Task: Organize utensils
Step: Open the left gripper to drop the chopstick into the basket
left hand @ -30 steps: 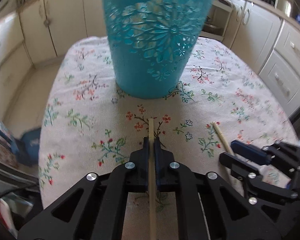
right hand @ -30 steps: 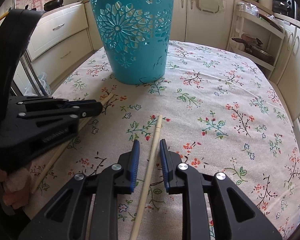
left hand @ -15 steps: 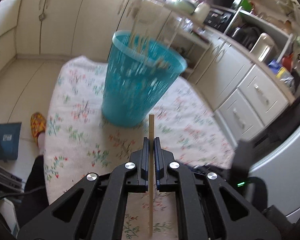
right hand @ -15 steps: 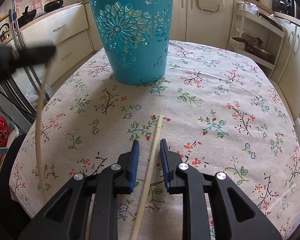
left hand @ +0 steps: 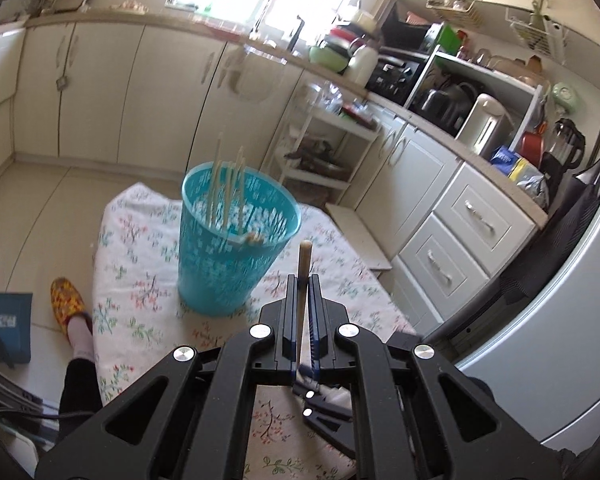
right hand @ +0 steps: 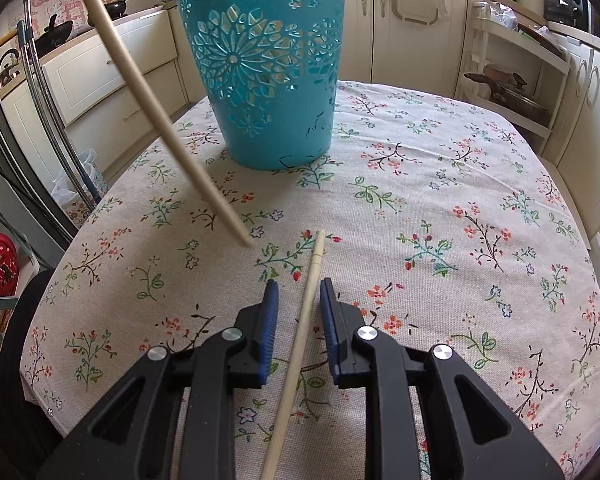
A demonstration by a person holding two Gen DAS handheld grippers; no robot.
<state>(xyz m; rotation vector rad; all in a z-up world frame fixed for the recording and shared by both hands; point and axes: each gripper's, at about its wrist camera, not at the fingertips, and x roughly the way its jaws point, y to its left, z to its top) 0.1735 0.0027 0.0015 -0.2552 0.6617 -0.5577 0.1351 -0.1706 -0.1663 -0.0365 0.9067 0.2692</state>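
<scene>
A chopstick (left hand: pixel 303 276) is being clamped in the left gripper (left hand: pixel 302 300) above the table's near edge, short of the teal basket (left hand: pixel 236 248). A second chopstick (right hand: pixel 300 332) is being straddled, ungripped, by the right gripper (right hand: pixel 299 308). If tilted, it may be caught on the rim.

Lifted clear of the tablecloth (left hand: pixel 132 300) with the chopstick (left hand: pixel 303 276) clamped in the left gripper (left hand: pixel 303 300), now high, overlooking the teal basket (left hand: pixel 228 256).

Left gripper (left hand: pixel 304 280): black angular frame, triangular cut-outs, silver round screws, dark blue ribbed pads
Right gripper (right hand: pixel 299 300): same black frame, silver screws, blue ribbed pads
Person: black trouser leg (left hand: pixel 78 384), pale pink sock, yellow-red patterned slipper
</scene>
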